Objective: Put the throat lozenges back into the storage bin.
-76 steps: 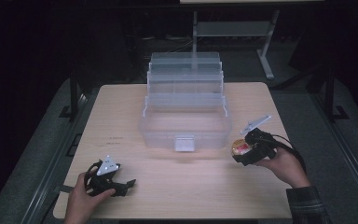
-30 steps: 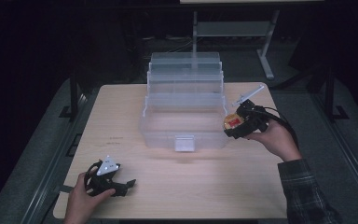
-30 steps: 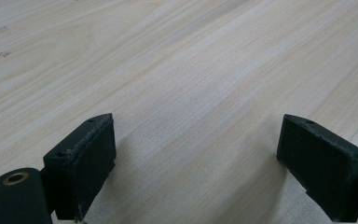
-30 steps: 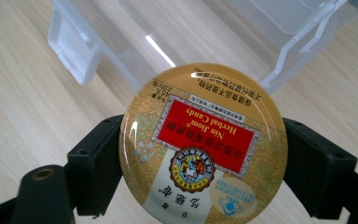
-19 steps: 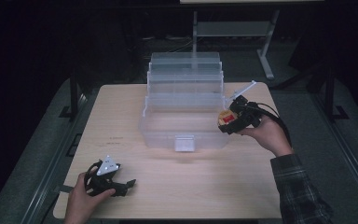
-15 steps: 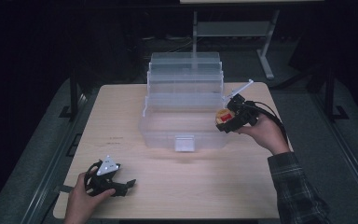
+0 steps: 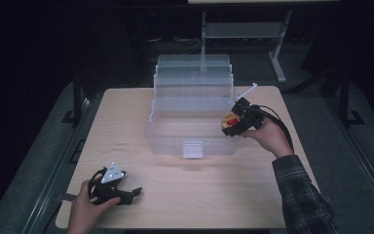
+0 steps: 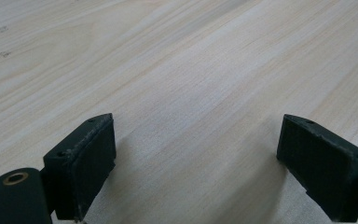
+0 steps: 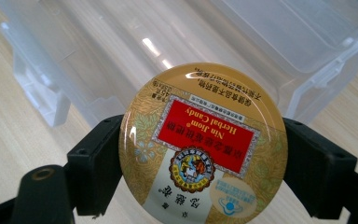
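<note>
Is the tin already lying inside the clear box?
No, the tin is clamped between the jaws of the right hand-held gripper, with the clear box beyond it.

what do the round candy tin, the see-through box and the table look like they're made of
Round candy tin: probably printed metal with a glossy gold coat; bright glints run along its rim, though glossy plastic can't be ruled out.
See-through box: clear, slightly frosted plastic; the table shows through its walls.
Table: pale wood or wood-look laminate, matte, with long straight grain lines.
</note>
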{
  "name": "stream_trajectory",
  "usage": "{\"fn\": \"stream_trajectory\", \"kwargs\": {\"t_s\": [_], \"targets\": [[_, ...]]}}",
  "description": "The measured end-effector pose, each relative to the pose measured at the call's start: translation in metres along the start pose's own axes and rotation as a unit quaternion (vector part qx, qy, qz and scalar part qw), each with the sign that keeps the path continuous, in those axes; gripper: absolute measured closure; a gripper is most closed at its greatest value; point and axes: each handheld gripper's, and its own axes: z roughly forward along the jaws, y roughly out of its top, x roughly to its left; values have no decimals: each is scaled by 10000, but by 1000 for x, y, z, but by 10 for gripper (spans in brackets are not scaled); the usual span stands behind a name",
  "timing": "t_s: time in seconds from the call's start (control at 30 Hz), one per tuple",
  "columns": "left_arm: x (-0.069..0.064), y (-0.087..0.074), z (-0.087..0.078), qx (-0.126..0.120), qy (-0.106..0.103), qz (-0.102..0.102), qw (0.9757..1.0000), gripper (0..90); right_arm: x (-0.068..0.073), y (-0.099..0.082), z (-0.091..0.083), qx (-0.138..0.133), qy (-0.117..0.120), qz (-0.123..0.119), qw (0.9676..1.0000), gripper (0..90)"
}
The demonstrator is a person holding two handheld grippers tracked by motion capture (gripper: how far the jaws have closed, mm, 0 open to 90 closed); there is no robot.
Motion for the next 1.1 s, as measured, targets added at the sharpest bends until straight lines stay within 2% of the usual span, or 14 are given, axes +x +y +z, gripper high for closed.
{"fn": "stream_trajectory", "kwargs": {"t_s": [0.33, 0.63, 0.87, 1.1], "targets": [[0, 0, 0, 0, -1, -1, 10000, 107, 0, 6, 14, 74, 22, -8, 10000, 196], [0, 0, 0, -1, 1, 1, 10000, 107, -1, 6, 16, 93, -28, -6, 10000, 182], [0, 0, 0, 1, -1, 1, 10000, 107, -1, 6, 13, 31, -16, -9, 10000, 175], [0, 0, 0, 0, 0, 4, 10000, 107, -1, 1, 1, -106, -49, 4, 9999, 161]]}}
